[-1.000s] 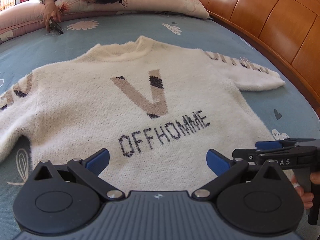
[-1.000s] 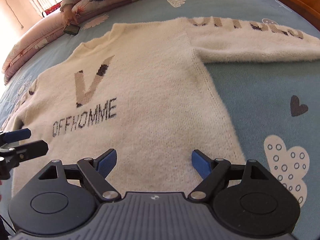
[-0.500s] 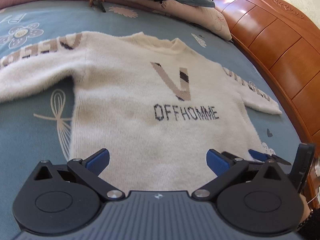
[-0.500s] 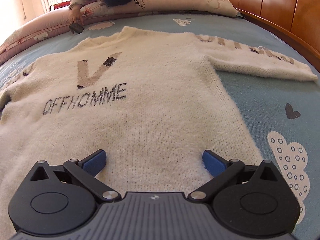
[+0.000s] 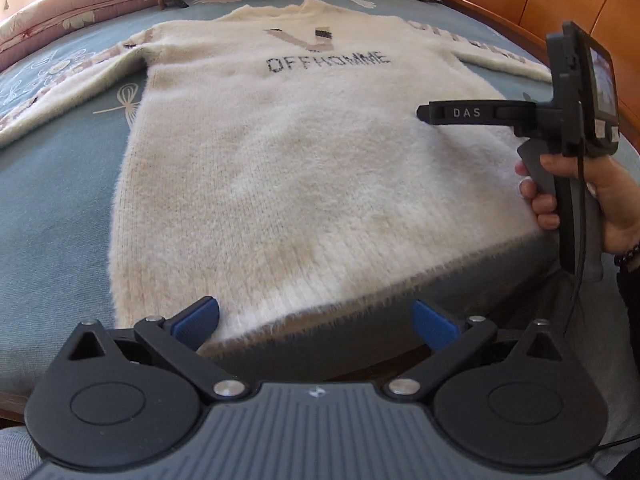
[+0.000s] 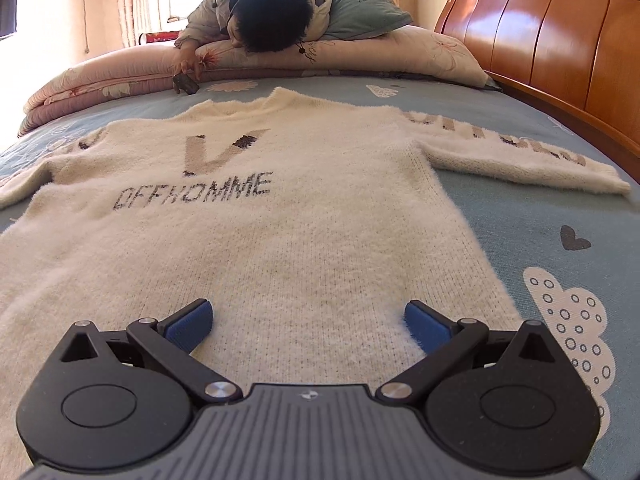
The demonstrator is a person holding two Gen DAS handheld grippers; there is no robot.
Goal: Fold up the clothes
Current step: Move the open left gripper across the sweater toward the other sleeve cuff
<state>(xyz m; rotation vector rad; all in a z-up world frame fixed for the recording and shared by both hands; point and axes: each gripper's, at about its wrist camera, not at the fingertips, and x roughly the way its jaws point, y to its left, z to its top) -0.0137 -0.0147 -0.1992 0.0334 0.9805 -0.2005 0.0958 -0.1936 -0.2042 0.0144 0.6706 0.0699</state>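
R wrist: sweater (image 6: 280,248) under hand-held gripper (image 6: 308,324)

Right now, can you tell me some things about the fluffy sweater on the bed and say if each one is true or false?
1. The sweater lies spread flat on the bed sheet. True.
2. The sweater is already folded in half. False: both sleeves are stretched out sideways.
3. The right hand-held gripper is open. True.
4. The left hand-held gripper is squeezing the hem. False: its pads stand apart, pinching nothing.
5. The letters read OFFHOMME. True.
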